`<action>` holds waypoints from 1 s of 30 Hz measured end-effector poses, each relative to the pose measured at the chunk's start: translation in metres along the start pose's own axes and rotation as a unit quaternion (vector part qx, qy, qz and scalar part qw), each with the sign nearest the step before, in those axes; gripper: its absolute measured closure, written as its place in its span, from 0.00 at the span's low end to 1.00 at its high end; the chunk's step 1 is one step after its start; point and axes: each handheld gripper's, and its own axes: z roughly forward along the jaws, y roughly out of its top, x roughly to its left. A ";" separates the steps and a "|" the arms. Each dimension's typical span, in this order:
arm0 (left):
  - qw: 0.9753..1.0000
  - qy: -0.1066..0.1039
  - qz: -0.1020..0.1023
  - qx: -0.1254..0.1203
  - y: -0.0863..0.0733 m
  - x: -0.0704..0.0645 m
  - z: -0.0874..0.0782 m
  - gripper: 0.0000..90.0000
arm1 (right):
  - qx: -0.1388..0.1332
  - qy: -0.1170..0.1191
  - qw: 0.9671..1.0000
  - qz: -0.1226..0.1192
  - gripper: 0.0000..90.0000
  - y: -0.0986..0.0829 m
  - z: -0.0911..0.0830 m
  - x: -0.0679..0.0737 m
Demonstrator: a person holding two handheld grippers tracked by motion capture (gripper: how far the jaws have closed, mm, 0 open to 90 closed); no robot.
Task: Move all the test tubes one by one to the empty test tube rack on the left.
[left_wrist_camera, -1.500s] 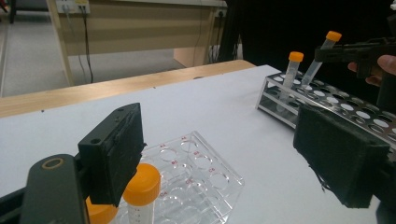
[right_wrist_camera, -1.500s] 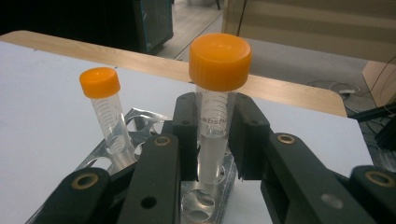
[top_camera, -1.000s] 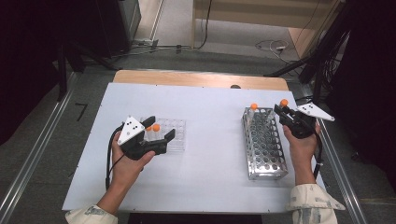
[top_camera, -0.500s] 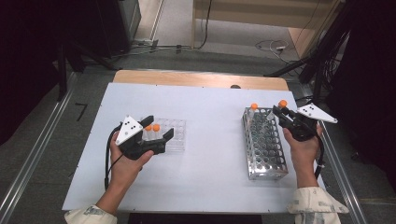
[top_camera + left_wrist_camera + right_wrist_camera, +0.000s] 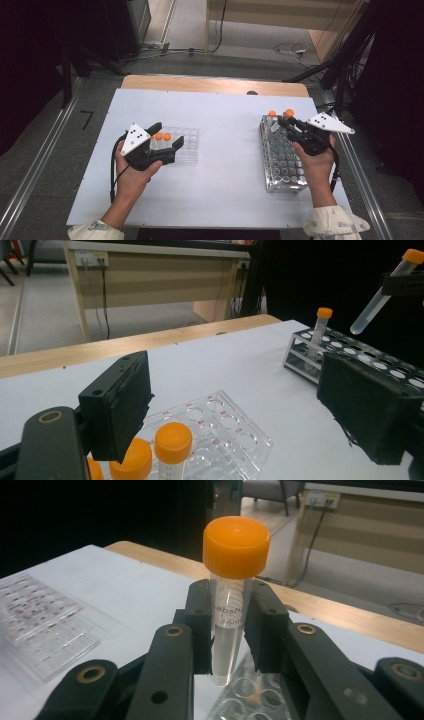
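- Right gripper point(image 5: 227, 630) is clamped on the clear plastic tube with orange cap point(image 5: 231, 600), above the metal wire rack's point(image 5: 287, 175) far end.
- Left gripper point(image 5: 167, 142) is agape over the clear well tray point(image 5: 190, 145).
- Square the tube upright over a free hole before lowering.

In the right gripper view, the tube's point(image 5: 231, 615) printed label is too blurred to read, and its lower end is partly masked by the tongs point(image 5: 227, 630). In the left gripper view, two orange caps point(image 5: 150, 452) are cut off by the bottom edge, one half behind the near jaw pad.
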 end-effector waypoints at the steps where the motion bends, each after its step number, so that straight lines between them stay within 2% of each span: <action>1: 1.000 0.000 0.001 0.001 0.000 0.000 0.000 0.17 | 0.002 0.005 1.000 -0.001 0.80 0.000 0.002 0.003; 16: 1.000 -0.007 0.003 0.003 -0.001 -0.003 0.002 0.17 | 0.026 0.070 0.997 -0.022 0.80 -0.003 0.023 0.047; 22: 1.000 -0.012 0.005 0.006 -0.001 -0.006 0.003 0.17 | 0.035 0.099 0.994 -0.031 0.80 -0.006 0.031 0.066; 27: 1.000 -0.022 0.000 0.006 -0.002 -0.009 0.004 0.18 | 0.043 0.117 0.992 -0.037 0.80 -0.009 0.037 0.080; 30: 1.000 -0.026 0.005 0.005 -0.002 -0.011 0.004 0.18 | 0.045 0.129 0.990 -0.042 0.80 -0.009 0.041 0.089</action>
